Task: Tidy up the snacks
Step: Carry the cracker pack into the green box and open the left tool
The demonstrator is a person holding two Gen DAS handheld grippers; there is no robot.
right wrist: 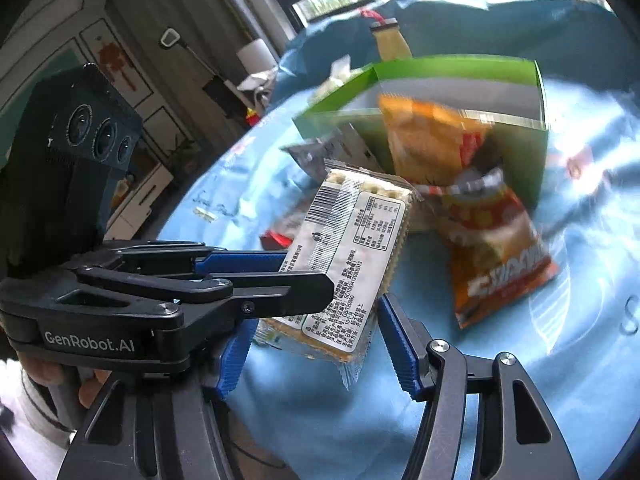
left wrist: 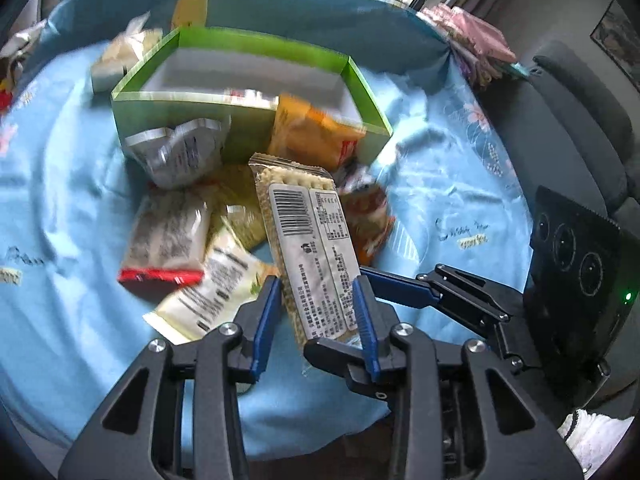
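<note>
A long cracker pack (left wrist: 308,240) with a white barcode label is held off the blue cloth, tilted. My left gripper (left wrist: 316,320) is shut on its lower half, pads pressing both long edges. In the right wrist view the same cracker pack (right wrist: 352,248) has its lower end between the spread fingers of my right gripper (right wrist: 318,344), a sliver of gap at each pad. The left gripper (right wrist: 304,276) reaches in from the left there. A green open box (left wrist: 248,136) stands behind, also seen as the green box (right wrist: 440,68).
Loose snacks lie before the box: an orange pack (left wrist: 312,132) leaning on its wall, a silver pack (left wrist: 180,152), a red-edged pack (left wrist: 164,240), a red-orange bag (right wrist: 496,248). A juice bottle (left wrist: 190,4) stands behind. Blue cloth (left wrist: 440,200) covers the surface; a grey sofa (left wrist: 580,120) is right.
</note>
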